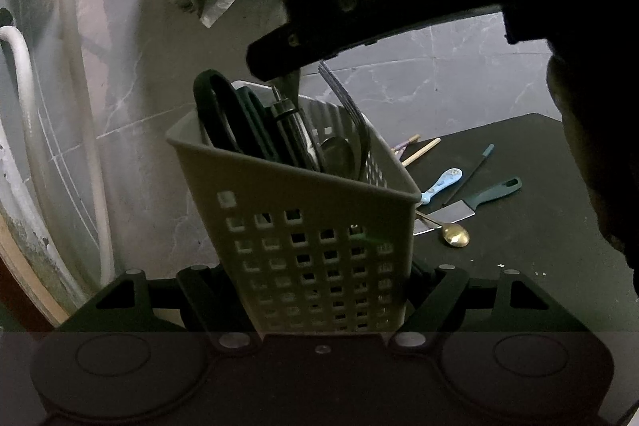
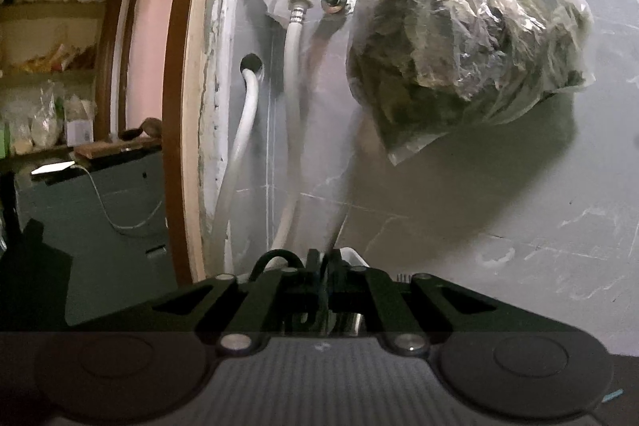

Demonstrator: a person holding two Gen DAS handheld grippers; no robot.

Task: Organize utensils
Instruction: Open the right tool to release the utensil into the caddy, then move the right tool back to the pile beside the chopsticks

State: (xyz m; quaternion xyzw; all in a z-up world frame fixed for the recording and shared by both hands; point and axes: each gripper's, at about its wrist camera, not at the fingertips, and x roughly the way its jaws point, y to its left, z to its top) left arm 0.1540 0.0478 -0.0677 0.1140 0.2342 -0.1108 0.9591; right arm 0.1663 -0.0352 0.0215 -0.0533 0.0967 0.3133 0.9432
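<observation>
Above perforated utensil caddy (image 1: 303, 226): right gripper (image 1: 279, 74) clenched on upright dark utensil (image 1: 285, 106), handle pointing down into caddy; left gripper (image 1: 319, 290) grasping caddy.

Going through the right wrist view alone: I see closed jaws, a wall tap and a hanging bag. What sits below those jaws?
Observer: The right gripper hangs over a pale perforated basket that holds black-handled scissors and a fork.
Operator: Is the basket standing free?
Observer: No, the left gripper clamps it from both sides.
Operator: Anything left outside it?
Observer: Yes. On the dark counter lie a green-handled knife, a gold spoon and a blue spoon.
</observation>
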